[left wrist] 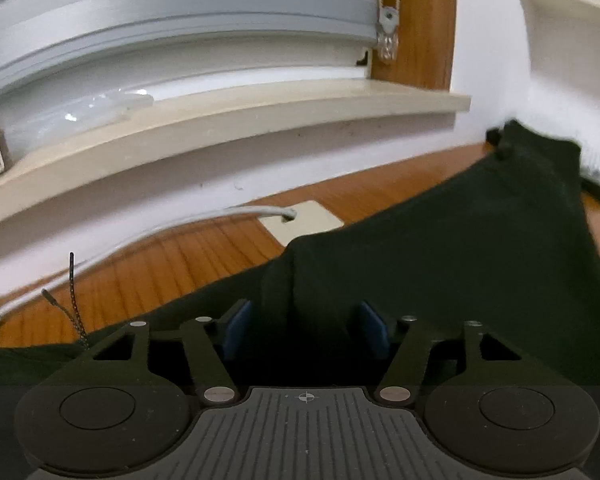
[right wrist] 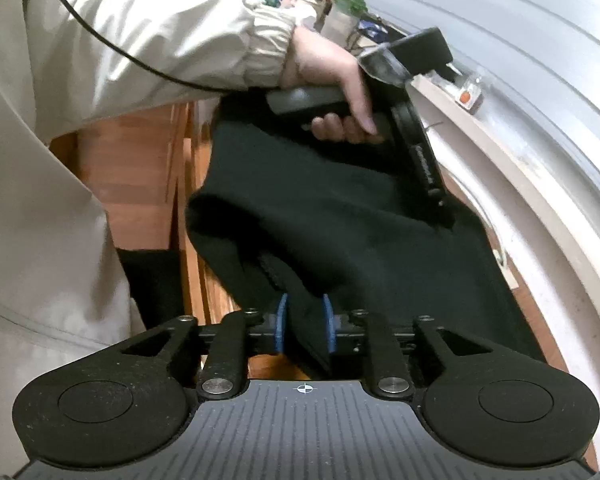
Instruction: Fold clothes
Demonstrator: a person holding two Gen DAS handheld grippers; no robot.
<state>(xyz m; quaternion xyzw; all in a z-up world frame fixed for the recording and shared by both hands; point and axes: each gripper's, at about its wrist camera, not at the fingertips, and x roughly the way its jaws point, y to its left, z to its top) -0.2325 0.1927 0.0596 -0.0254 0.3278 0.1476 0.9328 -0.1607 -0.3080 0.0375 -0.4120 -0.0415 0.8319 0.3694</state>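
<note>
A wooden counter (left wrist: 172,264) runs under a pale window sill (left wrist: 220,120), with grey slatted blinds (left wrist: 160,12) above it and a white wall beneath the sill; a grey cable (left wrist: 204,218) lies along the far edge of the wood and ends at a small cream plate (left wrist: 306,224) set into the surface; a thin black braided cord (left wrist: 73,296) stands up at the near left. A dark garment (left wrist: 460,248) is spread over the counter from the near left to the far right, bunched into a raised ridge in the middle. In the left wrist view the left gripper (left wrist: 306,330) has its blue pads (left wrist: 236,328) standing apart, with a fold of the dark cloth rising between them; the pads do not press on it. In the right wrist view the right gripper (right wrist: 305,326) has its blue pads (right wrist: 281,322) drawn close on a thick fold of the same garment (right wrist: 340,208), clamped on it; the cloth stretches away from there toward the far side. Farther off, a hand (right wrist: 332,80) in a beige sleeve (right wrist: 160,40) grips the handle of the left gripper (right wrist: 442,210), whose tip rests down on the garment near the window sill (right wrist: 500,152); a black cable (right wrist: 112,44) crosses the sleeve.
</note>
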